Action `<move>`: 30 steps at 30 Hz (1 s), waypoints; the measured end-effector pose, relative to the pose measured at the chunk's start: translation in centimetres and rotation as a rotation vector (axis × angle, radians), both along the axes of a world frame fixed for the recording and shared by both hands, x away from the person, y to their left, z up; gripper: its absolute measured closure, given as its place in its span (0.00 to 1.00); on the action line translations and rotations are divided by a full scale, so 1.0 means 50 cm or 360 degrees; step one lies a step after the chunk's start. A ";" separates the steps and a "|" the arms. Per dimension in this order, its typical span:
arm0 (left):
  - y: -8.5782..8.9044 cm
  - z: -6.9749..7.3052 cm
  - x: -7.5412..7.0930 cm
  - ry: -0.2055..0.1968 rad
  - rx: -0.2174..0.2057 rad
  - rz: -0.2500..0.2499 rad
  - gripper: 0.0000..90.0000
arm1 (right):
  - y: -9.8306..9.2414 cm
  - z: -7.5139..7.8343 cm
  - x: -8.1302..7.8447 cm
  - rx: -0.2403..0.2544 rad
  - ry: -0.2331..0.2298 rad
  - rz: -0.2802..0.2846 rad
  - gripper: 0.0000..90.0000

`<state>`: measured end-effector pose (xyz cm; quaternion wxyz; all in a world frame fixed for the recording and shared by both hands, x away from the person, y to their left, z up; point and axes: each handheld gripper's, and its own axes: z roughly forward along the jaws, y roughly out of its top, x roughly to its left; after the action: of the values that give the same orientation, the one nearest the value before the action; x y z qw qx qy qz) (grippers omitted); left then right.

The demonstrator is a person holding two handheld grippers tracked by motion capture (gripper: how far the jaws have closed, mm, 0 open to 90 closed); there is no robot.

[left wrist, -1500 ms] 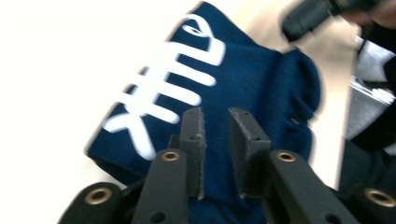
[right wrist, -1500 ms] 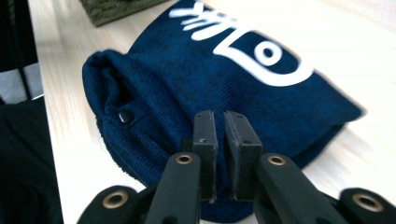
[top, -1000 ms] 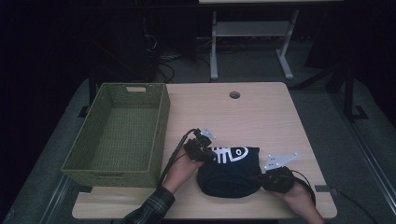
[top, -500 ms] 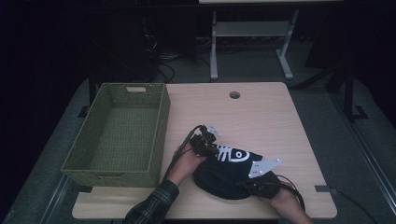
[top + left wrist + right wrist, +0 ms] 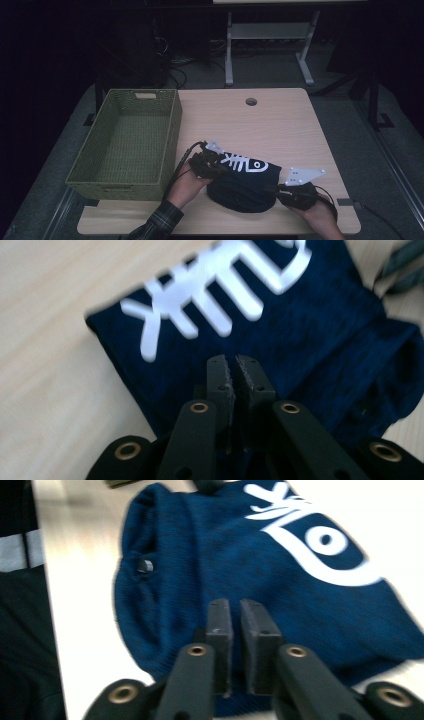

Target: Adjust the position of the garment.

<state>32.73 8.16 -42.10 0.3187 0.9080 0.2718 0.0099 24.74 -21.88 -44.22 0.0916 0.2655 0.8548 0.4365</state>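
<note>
- Folded dark blue garment [image 5: 245, 182] with a white fishbone print lies on the worktop [image 5: 280, 125], between both tools.
- Left hand-held gripper [image 5: 233, 371]: jaws just parting, a narrow slit, nothing clamped.
- Right hand-held gripper [image 5: 239, 617]: jaws likewise just parting, garment directly ahead.
- Green basket [image 5: 172, 130] sits beyond the left one.

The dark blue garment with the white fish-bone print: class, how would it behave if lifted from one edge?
The dark blue garment would probably droop and unfold, since it lies bunched in soft folds. It looks light, being thin knit. It is unlikely to roll or slide on the wooden table.
</note>
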 end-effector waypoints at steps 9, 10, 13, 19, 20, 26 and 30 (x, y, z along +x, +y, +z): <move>-0.001 -0.015 0.002 -0.0004 0.0033 0.0014 0.86 | -0.048 -0.002 0.002 -0.0008 -0.0066 -0.0235 0.64; 0.002 -0.010 0.003 -0.0004 0.0023 0.0035 0.83 | -0.054 -0.004 0.004 -0.0011 -0.0065 -0.0261 0.61; 0.013 0.000 0.008 -0.0020 0.0009 0.0072 0.72 | -0.068 -0.008 0.013 -0.0018 -0.0063 -0.0324 0.52; 0.029 0.000 0.023 -0.0023 -0.0014 0.0159 0.54 | -0.095 -0.030 0.037 -0.0062 0.0006 -0.0490 0.29; 0.030 -0.001 0.025 -0.0018 -0.0016 0.0161 0.51 | -0.099 -0.034 0.040 -0.0077 0.0012 -0.0518 0.26; 0.027 -0.025 0.033 0.0014 -0.0010 0.0166 0.37 | -0.117 -0.054 0.059 -0.0100 0.0069 -0.0622 0.15; 0.024 -0.039 0.036 0.0024 0.0006 0.0176 0.30 | -0.115 -0.060 0.063 -0.0133 0.0070 -0.0624 0.12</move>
<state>34.50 9.38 -44.02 0.3140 0.8922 0.3241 0.0212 27.88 -27.62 -47.21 0.1671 0.4323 0.8059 0.3684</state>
